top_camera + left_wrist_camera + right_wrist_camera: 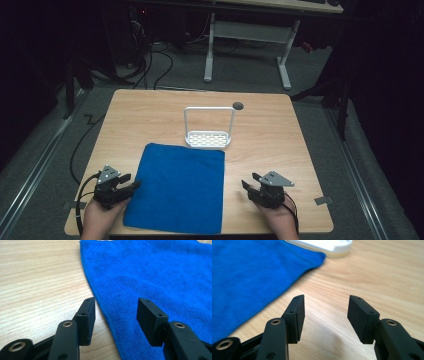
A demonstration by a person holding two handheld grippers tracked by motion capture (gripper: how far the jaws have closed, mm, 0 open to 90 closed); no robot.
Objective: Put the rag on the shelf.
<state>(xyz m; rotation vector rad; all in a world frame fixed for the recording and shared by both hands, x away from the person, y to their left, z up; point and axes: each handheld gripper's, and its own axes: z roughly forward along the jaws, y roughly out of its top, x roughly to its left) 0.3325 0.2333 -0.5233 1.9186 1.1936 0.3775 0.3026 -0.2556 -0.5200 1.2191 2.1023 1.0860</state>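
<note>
While the blue towel [176, 189] is lying flat and untouched, the left gripper [131, 182] and right gripper [249, 182] are waiting beside it, jaws apart and empty; all handling is remaining.

Cloth [176, 187]: solid bright blue, fuzzy weave, no print. Table [270, 145]: pale wood w/ fine grain lines. Rack [208, 139]: white, base w/ grid of small holes. 2 grippers, left [131, 181] & right [249, 181]: black, brass-coloured rivets, grey top plates.
</note>
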